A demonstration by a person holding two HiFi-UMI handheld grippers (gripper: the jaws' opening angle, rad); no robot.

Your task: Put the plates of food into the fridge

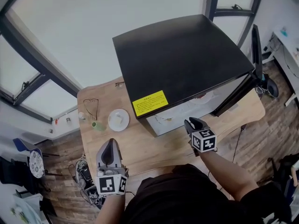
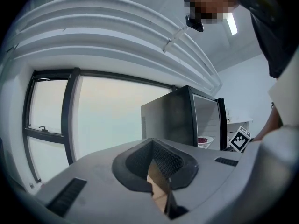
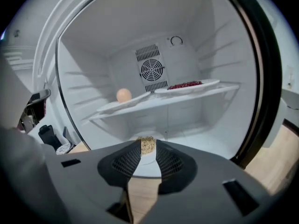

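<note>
3 plates of food are already inside the fridge [image 1: 182,55], and 1 more plate is outside it. The fridge is black and stands on the wooden table [image 1: 154,155]. Its door [image 1: 256,45] is wide open on the fridge's right side. A yellow sticker [image 1: 150,103] sits on the fridge's top, near the front left corner.

On the shelf in the middle of the fridge you can see the plate of red food [image 3: 187,85]. Beside it on the same shelf is the plate with a round tan ball [image 3: 122,105]. On the floor of the fridge, near the front, lies the plate of brown crumbs [image 3: 145,162].

Your right gripper [image 1: 192,123] is just in front of the open fridge, tipped a bit down and looking inside. Its jaws stand a little apart and hold nothing. The plate of brown crumbs shows in the gap, but the jaws do not press on it.

Your left gripper [image 1: 112,143] is over the table, off to the left of the fridge's front. Its jaws are closed tip to tip, with nothing between them.

The last plate [image 1: 118,119] is white with a small bit of pale food on it. It sits on the table just left of the fridge's front corner. A pair of glasses [image 1: 91,107] lies on the table further left of the fridge.
</note>
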